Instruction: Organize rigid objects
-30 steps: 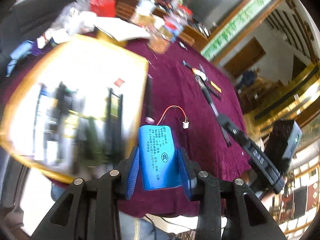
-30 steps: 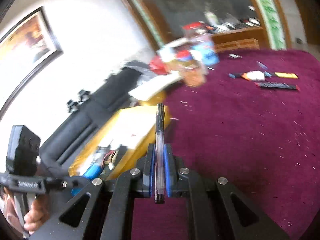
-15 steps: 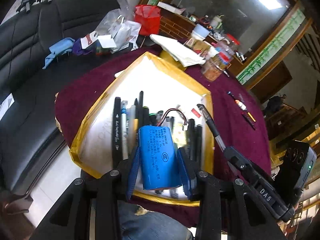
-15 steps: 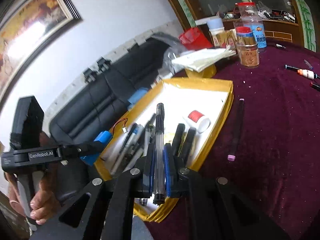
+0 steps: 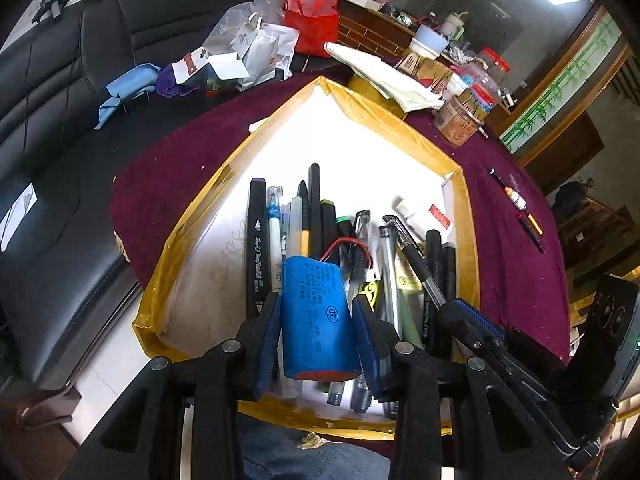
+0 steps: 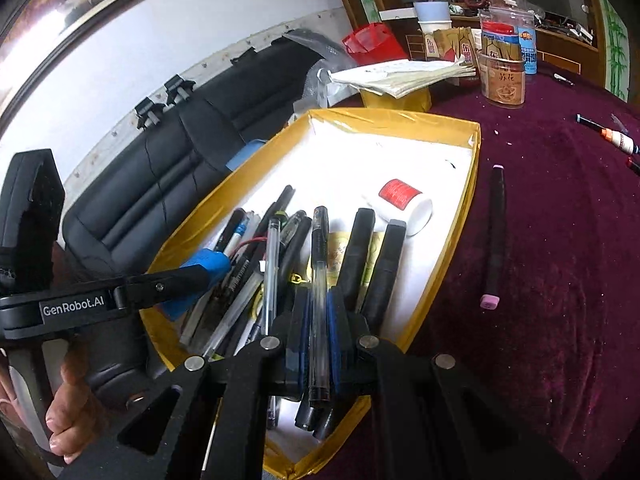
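Two hand-held grippers hover over a shallow yellow-rimmed cardboard tray [image 5: 466, 208] lined in white, resting on a maroon velvet tablecloth [image 6: 560, 260]. The left gripper [image 5: 318, 320] clamps a blue cylindrical battery pack [image 5: 316, 316] with red and black wires; its jaws are closing slightly against it. At three o'clock of it, the right gripper [image 6: 318, 312] pinches a clear-barrelled black ballpoint pen [image 6: 319, 280], jaws nearly together. Below both lies a heap of pens and markers [image 5: 304, 216]. A small white bottle with a red label [image 6: 400, 200] lies at one o'clock inside the tray.
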{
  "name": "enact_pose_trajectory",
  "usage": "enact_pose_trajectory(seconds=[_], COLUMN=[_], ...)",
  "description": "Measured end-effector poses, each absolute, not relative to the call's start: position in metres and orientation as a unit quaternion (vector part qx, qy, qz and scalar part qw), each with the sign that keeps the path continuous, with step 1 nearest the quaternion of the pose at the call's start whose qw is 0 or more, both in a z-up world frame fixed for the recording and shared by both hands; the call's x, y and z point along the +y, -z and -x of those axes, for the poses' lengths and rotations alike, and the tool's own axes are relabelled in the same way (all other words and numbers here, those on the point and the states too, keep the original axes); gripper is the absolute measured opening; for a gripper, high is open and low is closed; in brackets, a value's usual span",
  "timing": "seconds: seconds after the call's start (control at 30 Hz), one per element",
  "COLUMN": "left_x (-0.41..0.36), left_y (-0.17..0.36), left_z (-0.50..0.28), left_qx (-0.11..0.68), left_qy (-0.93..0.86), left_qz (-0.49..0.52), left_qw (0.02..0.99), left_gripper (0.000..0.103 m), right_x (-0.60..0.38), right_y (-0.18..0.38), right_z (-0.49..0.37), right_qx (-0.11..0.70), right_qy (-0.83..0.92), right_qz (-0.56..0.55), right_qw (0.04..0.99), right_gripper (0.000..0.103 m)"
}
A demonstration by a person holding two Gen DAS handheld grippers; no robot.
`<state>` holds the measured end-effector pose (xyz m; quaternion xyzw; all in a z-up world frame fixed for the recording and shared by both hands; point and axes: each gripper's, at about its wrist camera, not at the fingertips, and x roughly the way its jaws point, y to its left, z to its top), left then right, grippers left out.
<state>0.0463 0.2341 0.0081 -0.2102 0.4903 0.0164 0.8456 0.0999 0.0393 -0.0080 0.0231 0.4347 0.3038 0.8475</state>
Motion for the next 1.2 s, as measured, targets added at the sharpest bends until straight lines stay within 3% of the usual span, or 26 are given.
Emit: enact_pose_trajectory(seconds=[0.33, 0.4, 0.43, 0.47, 0.5, 0.67, 0.87, 1.03, 1.1, 1.17, 1.2], left_x=[0.226, 0.224, 0.223, 0.22, 0.218, 0.184, 0.135, 0.114, 0.114, 0.118, 0.121], left_y=[0.004, 0.002, -0.002, -0.008, -0.013, -0.041, -0.049, -0.047, -0.049, -0.05, -0.05], left_z=[-0.049, -0.046, -0.042, -0.037, -0.033, -0.016, -0.013, -0.012, -0.009, -0.007, -0.005], left_qx=[0.507, 0.503, 0.497, 0.487, 0.477, 0.435, 0.421, 0.41, 0.404, 0.403, 0.405], left_qy=[-0.022, -0.011, -0.002, 0.003, 0.003, 0.016, -0.005, -0.06, -0.086, -0.093, -0.093], left_qz=[0.195, 0.199, 0.202, 0.204, 0.201, 0.165, 0.096, 0.034, 0.024, 0.027, 0.029], left_qw=[0.839, 0.841, 0.844, 0.849, 0.855, 0.885, 0.902, 0.909, 0.91, 0.91, 0.909], left_gripper=[0.037, 0.041, 0.045, 0.06, 0.068, 0.069, 0.07, 0.081, 0.086, 0.088, 0.09], right_x=[0.047, 0.044, 0.041, 0.032, 0.023, -0.045, -0.09, -0.091, -0.079, -0.066, -0.06], right_y=[0.013, 0.011, 0.008, -0.004, -0.013, -0.041, -0.006, 0.0, -0.006, -0.014, -0.017], right_z=[-0.1, -0.1, -0.098, -0.093, -0.089, -0.084, -0.108, -0.1, -0.091, -0.082, -0.078], right_qx=[0.444, 0.447, 0.445, 0.427, 0.411, 0.38, 0.43, 0.429, 0.421, 0.413, 0.41], right_qy=[-0.306, -0.319, -0.322, -0.325, -0.326, -0.312, -0.242, -0.252, -0.263, -0.27, -0.272], right_qz=[-0.022, -0.027, -0.029, -0.032, -0.035, -0.096, -0.123, -0.134, -0.114, -0.088, -0.076], right_qw=[0.842, 0.835, 0.835, 0.843, 0.85, 0.865, 0.861, 0.857, 0.861, 0.865, 0.867], right_gripper=[0.009, 0.017, 0.032, 0.046, 0.05, 0.051, 0.051, 0.051, 0.054, 0.068, 0.07])
